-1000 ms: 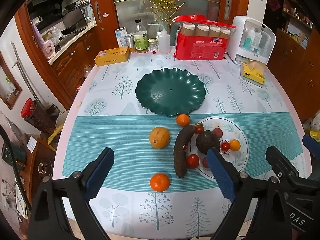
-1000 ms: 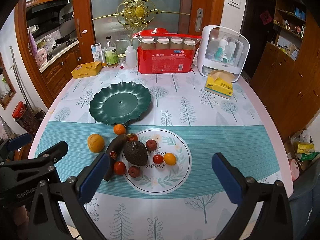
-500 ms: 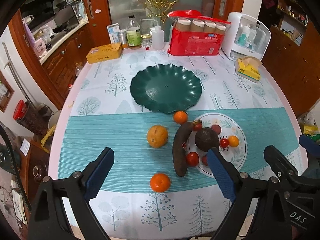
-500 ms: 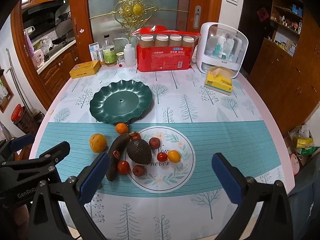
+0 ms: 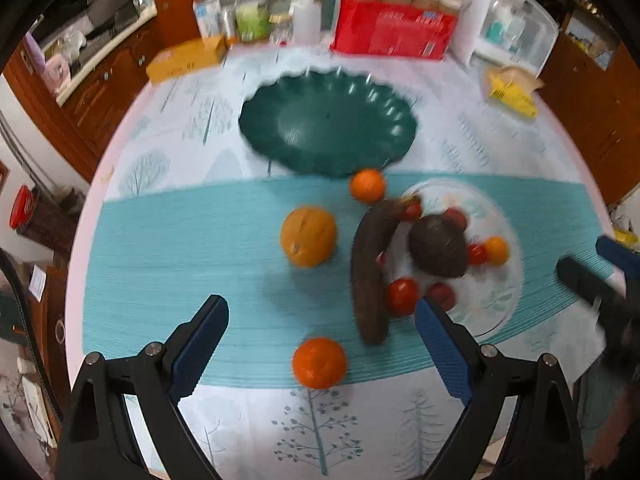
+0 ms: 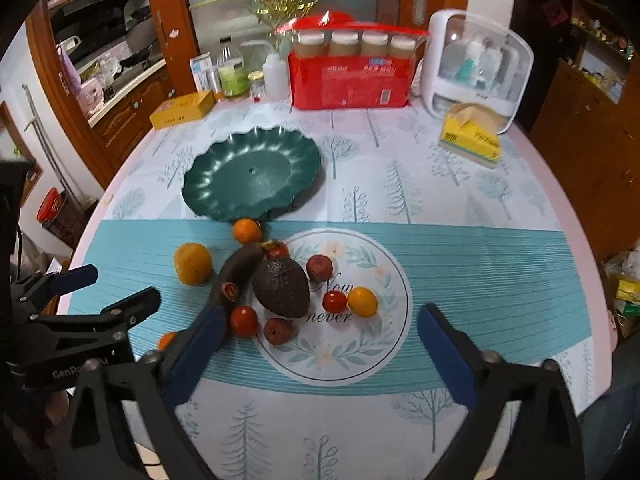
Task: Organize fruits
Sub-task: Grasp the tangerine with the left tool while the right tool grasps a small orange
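wooden kitchen cabinets and a glass door are standing behind a round table (image 6: pixel 460 208) that is wearing a tree-print cloth with a teal band. on the pale part a dark green scalloped plate (image 6: pixel 252 176) is sitting bare, with a small orange (image 6: pixel 247 231) touching its near rim. on the teal band a larger yellow-orange fruit (image 6: pixel 192 263) is lying left of a blackened banana (image 6: pixel 236 276), and beside the banana an avocado (image 6: pixel 282 288) is resting on the printed round motif among cherry tomatoes (image 6: pixel 334 301) and a yellow tomato (image 6: pixel 362 301). another orange (image 5: pixel 319 362) is lying nearer the table edge, between the spread fingers of the left gripper (image 5: pixel 320 344), which is hovering with nothing in it. the right gripper (image 6: pixel 320 340) is likewise holding its blue-padded fingers (image 6: pixel 444 356) wide apart above the motif, gripping nothing. the left wrist view is blurring.
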A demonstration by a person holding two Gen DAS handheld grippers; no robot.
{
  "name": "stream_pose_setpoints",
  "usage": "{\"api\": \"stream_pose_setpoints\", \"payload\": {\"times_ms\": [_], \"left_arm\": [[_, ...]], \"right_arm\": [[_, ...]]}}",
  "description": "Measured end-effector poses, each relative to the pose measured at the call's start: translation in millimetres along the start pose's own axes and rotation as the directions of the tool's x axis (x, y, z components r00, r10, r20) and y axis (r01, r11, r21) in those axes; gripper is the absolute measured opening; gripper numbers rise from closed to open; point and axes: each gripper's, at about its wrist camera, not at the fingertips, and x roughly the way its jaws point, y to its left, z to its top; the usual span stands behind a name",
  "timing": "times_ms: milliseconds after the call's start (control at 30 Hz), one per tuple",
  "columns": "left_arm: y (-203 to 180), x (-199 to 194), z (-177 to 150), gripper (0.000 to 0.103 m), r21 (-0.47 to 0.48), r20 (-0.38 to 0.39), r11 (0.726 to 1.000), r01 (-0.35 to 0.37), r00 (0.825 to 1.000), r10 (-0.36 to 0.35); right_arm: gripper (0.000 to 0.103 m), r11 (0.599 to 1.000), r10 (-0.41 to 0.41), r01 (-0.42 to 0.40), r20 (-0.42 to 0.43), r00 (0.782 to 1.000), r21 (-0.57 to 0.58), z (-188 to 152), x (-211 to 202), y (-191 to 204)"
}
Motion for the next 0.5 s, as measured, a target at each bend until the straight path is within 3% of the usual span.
{"api": "stream_pose_setpoints", "payload": {"times_ms": [133, 300, 433, 500], "left_arm": [[10.4, 26.0, -13.8, 0.094, -0.040, -0.058, 0.999, 0.006, 0.998, -0.008], [17.3, 50.6, -29.0, 0.094, -0.103, -0.093, 0.994, 0.040, 0.994, -0.049], [20.5, 64.6, -39.9, 0.093, -0.160, -0.107, 0.986, 0.055, 0.992, -0.072], [21.2, 69.3, -43.5, 0.088, -0.176, -0.109, 0.983, 0.055, 0.991, -0.075]], "right_arm": [[0.073, 0.999, 0.034, -0.033, -0.066, 0.997, 0.016, -0.1, 39.2, -23.4], [0.062, 1.000, 0.017, -0.020, -0.134, 0.991, -0.016, -0.5, 85.8, -48.7], [0.060, 0.999, 0.012, -0.020, -0.200, 0.980, -0.040, -1.5, 116.7, -58.4], [0.057, 0.997, 0.028, -0.044, -0.219, 0.975, -0.067, -4.0, 127.1, -59.5]]}}
